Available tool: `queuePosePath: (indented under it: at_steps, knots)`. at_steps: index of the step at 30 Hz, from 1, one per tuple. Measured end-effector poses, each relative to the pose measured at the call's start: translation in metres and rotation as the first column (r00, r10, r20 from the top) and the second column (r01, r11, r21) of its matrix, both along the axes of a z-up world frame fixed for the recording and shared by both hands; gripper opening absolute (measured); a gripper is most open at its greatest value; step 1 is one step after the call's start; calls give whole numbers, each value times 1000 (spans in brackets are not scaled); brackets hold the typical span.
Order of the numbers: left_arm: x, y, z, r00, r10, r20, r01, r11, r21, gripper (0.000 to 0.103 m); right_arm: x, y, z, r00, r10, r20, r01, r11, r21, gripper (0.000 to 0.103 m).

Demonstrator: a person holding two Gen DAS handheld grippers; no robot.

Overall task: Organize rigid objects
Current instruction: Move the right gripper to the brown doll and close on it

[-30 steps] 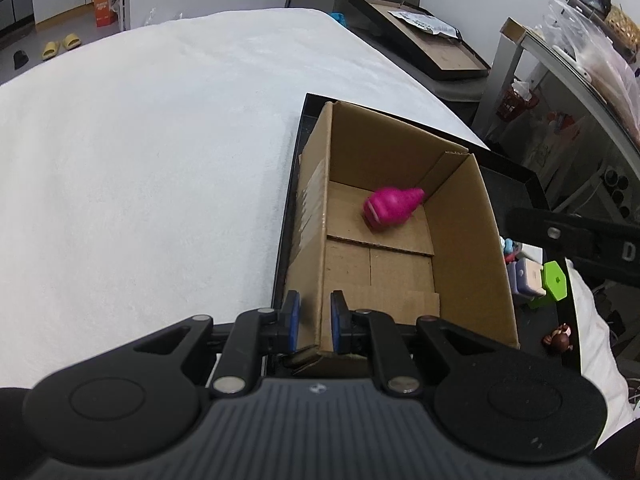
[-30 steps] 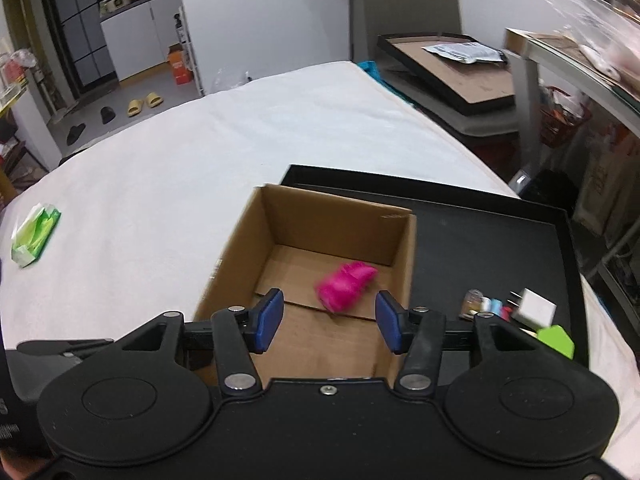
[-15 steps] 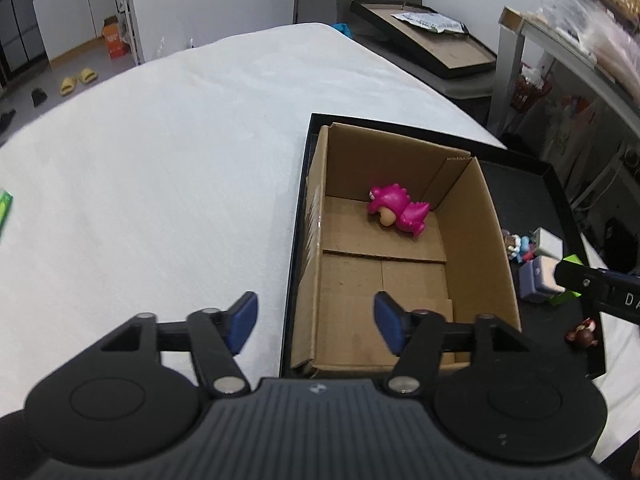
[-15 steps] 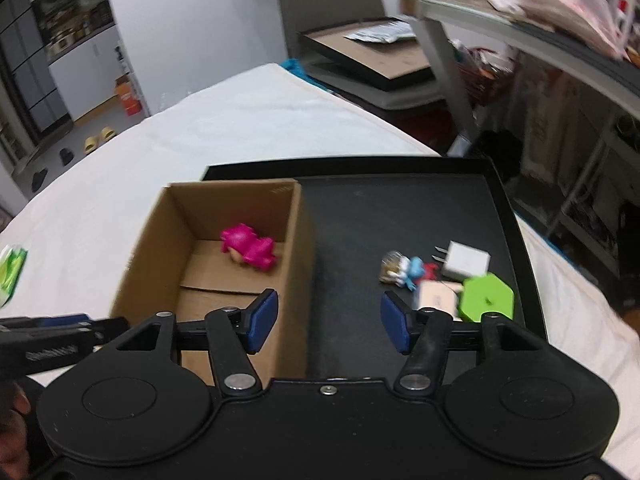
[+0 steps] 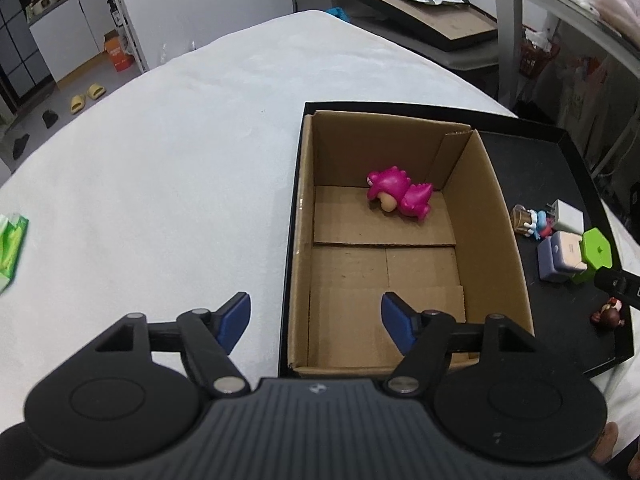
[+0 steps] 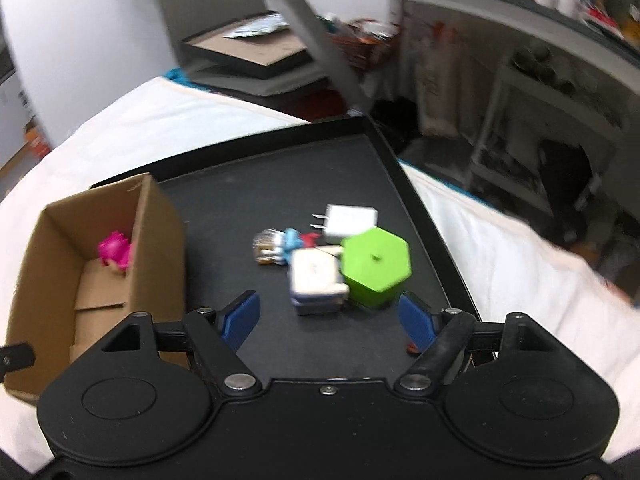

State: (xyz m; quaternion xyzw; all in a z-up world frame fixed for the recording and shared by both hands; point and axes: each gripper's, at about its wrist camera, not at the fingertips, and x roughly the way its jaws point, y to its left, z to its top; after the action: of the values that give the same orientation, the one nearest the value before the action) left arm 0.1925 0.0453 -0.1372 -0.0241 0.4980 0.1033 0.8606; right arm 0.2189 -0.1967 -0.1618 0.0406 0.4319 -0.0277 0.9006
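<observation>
Pink toy (image 5: 400, 196) sits in the box (image 5: 496, 216), frame center. Right tool (image 6: 330, 316) is wide open, probably lining up the purple block (image 6: 318, 280) or green hexagon (image 6: 376, 268); blurry. Left tool (image 5: 316, 322) wide, empty.

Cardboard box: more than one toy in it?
No, only the pink dinosaur figure lies in the cardboard box, near its far wall.
</observation>
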Motion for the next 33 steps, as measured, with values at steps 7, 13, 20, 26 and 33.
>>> queuePosePath:
  at_steps: [7, 13, 20, 26, 33]
  knots:
    - [8, -18, -9, 999, -4, -43, 6, 999, 46, 71, -6, -27, -19, 992, -121, -48, 122, 992, 29, 76]
    - [16, -31, -13, 998, 20, -66, -14, 995, 99, 71, -1, -52, -36, 976, -183, -115, 192, 979, 74, 76]
    - [27, -40, -18, 995, 44, -85, -29, 985, 173, 71, 13, -70, -56, 948, -261, -183, 282, 954, 103, 76]
    - [33, -43, -20, 992, 72, -99, -51, 978, 203, 71, 22, -85, -74, 928, -293, -232, 329, 935, 136, 69]
    - [38, -51, -21, 992, 71, -101, -46, 971, 233, 71, 26, -86, -81, 932, -295, -211, 324, 938, 119, 43]
